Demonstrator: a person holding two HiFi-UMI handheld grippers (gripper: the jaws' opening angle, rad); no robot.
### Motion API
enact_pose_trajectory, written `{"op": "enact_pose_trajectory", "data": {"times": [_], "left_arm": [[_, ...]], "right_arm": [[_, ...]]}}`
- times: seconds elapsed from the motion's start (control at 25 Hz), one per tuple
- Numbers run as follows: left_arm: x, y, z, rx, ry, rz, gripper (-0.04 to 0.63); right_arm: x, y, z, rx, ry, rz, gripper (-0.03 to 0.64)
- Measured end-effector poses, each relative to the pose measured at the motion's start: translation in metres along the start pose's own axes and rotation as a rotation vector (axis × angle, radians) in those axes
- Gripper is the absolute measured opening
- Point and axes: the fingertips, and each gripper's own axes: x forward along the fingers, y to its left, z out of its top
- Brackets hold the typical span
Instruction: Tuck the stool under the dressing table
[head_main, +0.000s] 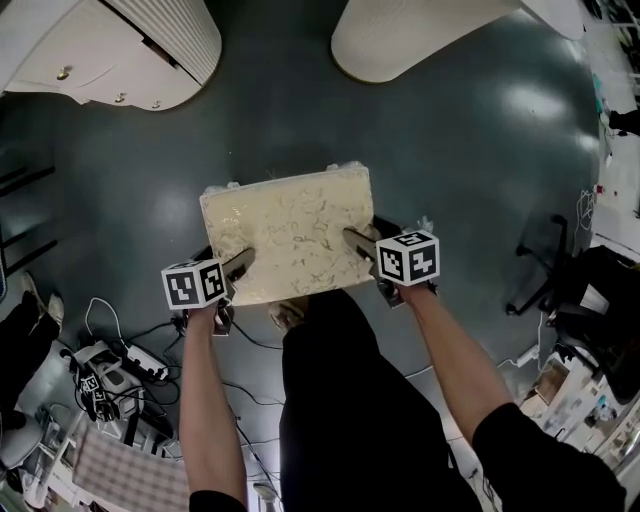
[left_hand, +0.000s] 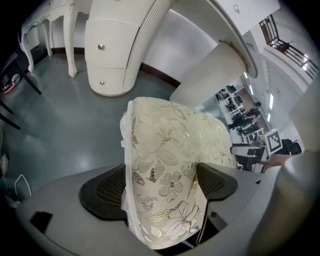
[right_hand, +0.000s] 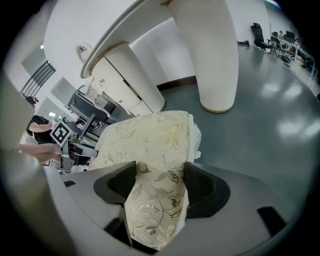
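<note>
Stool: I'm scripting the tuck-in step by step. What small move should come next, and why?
Probably carry the stool straight forward a little. The left gripper and right gripper are both shut on its seat edges, and the gap between the dressing table pedestals lies directly ahead, with bare floor between.

Floor (head_main: 275, 110) open ahead of stool (head_main: 290, 235), between left pedestal (head_main: 150, 50) and right pedestal (head_main: 420, 35).
</note>
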Motion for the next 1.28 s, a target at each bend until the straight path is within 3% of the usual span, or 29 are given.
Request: {"op": "enact_pose_trajectory", "data": {"times": [0.28, 0.68, 0.92, 1.28], "left_arm": [[0.003, -0.002, 0.064, 0.121, -0.002, 0.082, 0.403], [0.007, -0.003, 0.074, 0.048, -0.014, 0.075, 0.405], [0.006, 0.005, 0.066, -0.101, -0.045, 0.03, 0.419], [0.02, 0.002, 0.065, -0.064, 0.078, -0.06, 0.434]], "right_arm": [[0.014, -0.015, 0.047, 0.021, -0.01, 0.004, 0.299], [0.022, -0.025, 0.072, -0.023, 0.014, 0.016, 0.299], [0.023, -0.029, 0.072, -0.023, 0.01, 0.027, 0.299], [0.022, -0.03, 0.071, -0.022, 0.008, 0.03, 0.299]]}}
